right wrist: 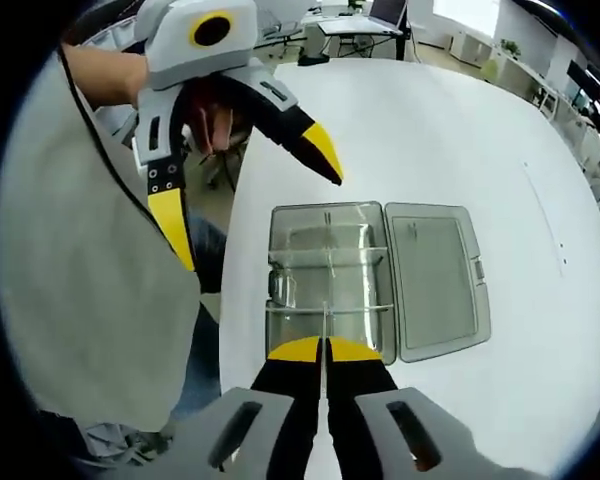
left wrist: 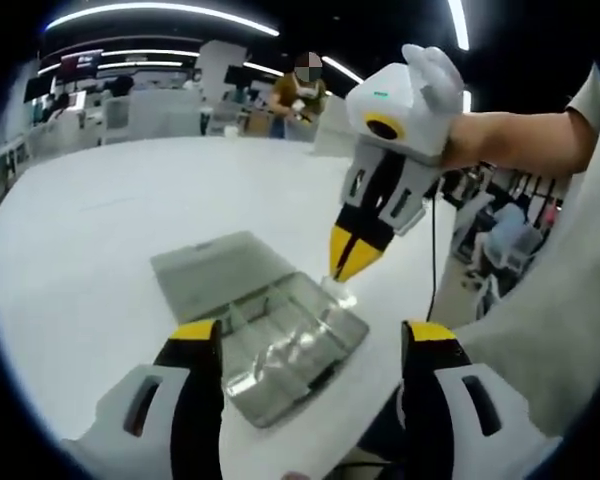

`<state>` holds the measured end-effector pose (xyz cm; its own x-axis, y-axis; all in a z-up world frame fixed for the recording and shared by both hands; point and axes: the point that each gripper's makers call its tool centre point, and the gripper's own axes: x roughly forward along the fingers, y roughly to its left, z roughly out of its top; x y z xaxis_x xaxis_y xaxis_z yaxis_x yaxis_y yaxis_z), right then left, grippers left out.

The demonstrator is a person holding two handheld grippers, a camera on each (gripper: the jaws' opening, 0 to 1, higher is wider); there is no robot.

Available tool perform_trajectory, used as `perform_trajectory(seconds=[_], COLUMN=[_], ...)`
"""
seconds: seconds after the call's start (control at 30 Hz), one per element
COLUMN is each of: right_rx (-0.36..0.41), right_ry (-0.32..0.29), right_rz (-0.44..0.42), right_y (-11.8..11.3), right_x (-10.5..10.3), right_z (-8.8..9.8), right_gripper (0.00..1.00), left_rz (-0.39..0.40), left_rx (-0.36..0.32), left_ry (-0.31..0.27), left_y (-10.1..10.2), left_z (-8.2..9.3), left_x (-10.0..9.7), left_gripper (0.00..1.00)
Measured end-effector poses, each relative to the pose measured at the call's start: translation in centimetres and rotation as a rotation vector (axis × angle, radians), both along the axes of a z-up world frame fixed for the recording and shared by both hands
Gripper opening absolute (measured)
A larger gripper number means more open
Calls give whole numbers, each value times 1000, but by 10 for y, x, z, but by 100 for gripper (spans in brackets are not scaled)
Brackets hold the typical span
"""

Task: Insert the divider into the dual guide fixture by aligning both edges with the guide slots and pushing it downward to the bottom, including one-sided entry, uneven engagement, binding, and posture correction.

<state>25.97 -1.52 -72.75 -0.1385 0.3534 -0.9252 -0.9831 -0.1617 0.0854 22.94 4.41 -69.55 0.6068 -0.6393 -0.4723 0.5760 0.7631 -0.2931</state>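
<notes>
The right tool [right wrist: 324, 350] has its 2 yellow-tipped jaws pressed together on a thin clear divider [right wrist: 326, 322], which stands on edge just ahead of the tips and reaches into the near end of the clear fixture [right wrist: 328, 275]. That fixture is an open box on the white surface [right wrist: 450, 130], with its hinged lid [right wrist: 435, 280] lying flat beside it, to the right of the tool in the right gripper view. In the left gripper view the right tool [left wrist: 352, 255] points down at the far corner of the fixture [left wrist: 280, 345], tips closed on the clear piece. The left tool [left wrist: 315, 345] is spread wide and holds nothing, the fixture lying between and ahead of its jaws. In the right gripper view the left tool [right wrist: 255, 205] hangs above the fixture's far left side, jaws apart.
</notes>
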Motion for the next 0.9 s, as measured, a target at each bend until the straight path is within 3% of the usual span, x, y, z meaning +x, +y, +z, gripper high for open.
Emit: perform_trajectory(seconds=[0.9], right_rx=[5], right_ry=[16], right_rz=[-19], right_y=[1], right_x=[1], right_z=[-10], right_gripper=[0], left_rz=[18], left_rx=[-10], left_ry=[19], left_y=[6], left_z=[-9], left_x=[3], left_gripper=[69])
